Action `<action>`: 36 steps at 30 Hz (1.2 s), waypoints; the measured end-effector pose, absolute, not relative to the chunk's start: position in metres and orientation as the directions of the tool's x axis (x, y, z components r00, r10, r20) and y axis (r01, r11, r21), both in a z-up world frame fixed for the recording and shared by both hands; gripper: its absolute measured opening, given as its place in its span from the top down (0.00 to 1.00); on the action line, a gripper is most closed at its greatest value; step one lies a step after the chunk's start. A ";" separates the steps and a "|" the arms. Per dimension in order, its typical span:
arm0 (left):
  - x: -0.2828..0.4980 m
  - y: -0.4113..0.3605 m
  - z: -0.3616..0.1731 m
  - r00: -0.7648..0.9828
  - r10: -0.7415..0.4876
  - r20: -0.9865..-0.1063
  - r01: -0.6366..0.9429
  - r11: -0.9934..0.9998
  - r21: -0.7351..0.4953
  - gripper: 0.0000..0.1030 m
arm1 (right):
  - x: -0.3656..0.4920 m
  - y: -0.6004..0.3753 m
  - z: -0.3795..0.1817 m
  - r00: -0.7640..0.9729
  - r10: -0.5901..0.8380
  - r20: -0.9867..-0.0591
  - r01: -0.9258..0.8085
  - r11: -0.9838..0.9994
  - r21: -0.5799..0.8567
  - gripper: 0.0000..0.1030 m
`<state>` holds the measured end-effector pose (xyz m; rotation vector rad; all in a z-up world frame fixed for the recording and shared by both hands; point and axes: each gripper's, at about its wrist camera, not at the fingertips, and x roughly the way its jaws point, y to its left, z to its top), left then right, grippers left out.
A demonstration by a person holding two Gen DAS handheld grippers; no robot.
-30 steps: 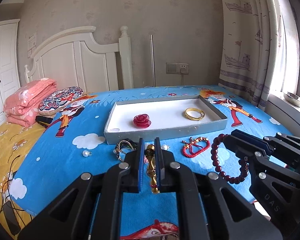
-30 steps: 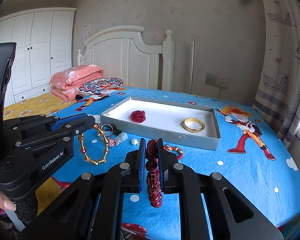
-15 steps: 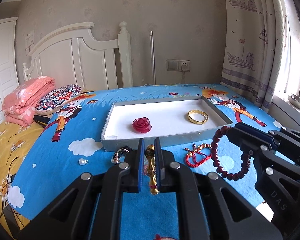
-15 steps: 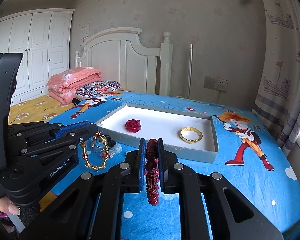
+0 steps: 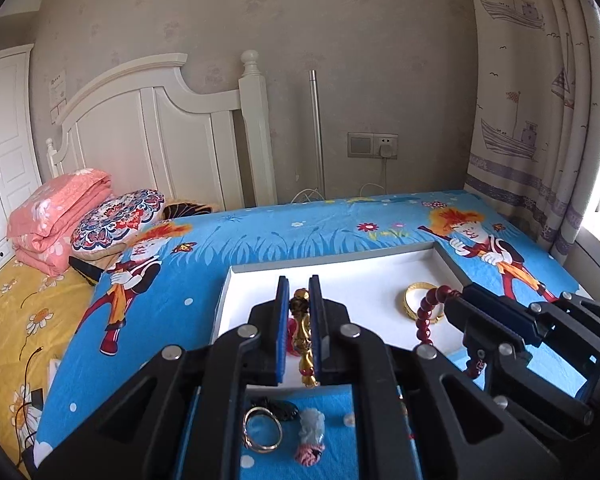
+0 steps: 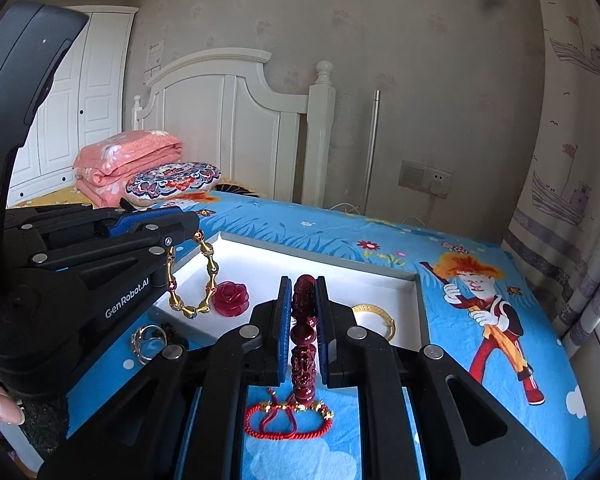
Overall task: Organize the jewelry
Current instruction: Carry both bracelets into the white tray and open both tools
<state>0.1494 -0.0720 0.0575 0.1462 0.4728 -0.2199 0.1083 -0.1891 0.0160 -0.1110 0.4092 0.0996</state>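
My left gripper point(image 5: 299, 304) has its jaws pinched narrow on a gold linked-bead bracelet point(image 6: 192, 276), which dangles over the near left part of the shallow white tray with grey walls point(image 6: 419, 312) on the blue cartoon-print bed sheet point(image 6: 500, 360). My right gripper point(image 6: 304, 292) clamps a dark red carved-bead bracelet point(image 6: 303, 344) above the tray's near edge. Inside the tray lie a red rose-shaped ornament point(image 6: 230, 298) and a plain gold bangle point(image 6: 374, 316). A red cord bracelet with gold beads point(image 6: 288, 420) and a silver ring point(image 5: 262, 428) rest on the sheet before the tray.

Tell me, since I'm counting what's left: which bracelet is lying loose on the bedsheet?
The red cord bracelet, lying on the sheet outside the tray. The gold-link and dark red bead ones hang from tongs; the gold bangle is inside.
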 end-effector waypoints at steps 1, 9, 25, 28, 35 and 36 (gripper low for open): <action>0.158 -0.073 0.058 0.867 -0.168 -0.470 0.236 0.967 0.091 0.91 | 0.115 -0.189 0.017 0.912 0.069 -0.403 -0.114 0.989 -0.090 0.89; 0.222 -0.079 0.047 0.845 -0.114 -0.522 0.195 0.975 0.104 0.91 | 0.166 -0.189 0.007 0.889 0.036 -0.456 -0.096 0.990 -0.108 0.89; 0.295 -0.059 0.010 0.762 -0.074 -0.643 0.143 0.988 0.056 0.60 | 0.239 -0.195 -0.008 0.826 0.027 -0.563 -0.092 0.992 -0.088 0.77; 0.290 -0.058 0.006 0.770 -0.067 -0.634 0.138 0.988 0.063 0.50 | 0.233 -0.202 -0.003 0.833 0.037 -0.552 -0.087 0.994 -0.064 0.71; 0.273 -0.065 0.002 0.779 -0.056 -0.625 0.145 0.985 0.092 0.40 | 0.215 -0.216 0.000 0.835 0.040 -0.548 -0.077 0.996 -0.045 0.71; 0.270 -0.064 0.003 0.781 -0.055 -0.623 0.143 0.985 0.092 0.35 | 0.212 -0.218 -0.001 0.835 0.040 -0.549 -0.076 0.996 -0.043 0.71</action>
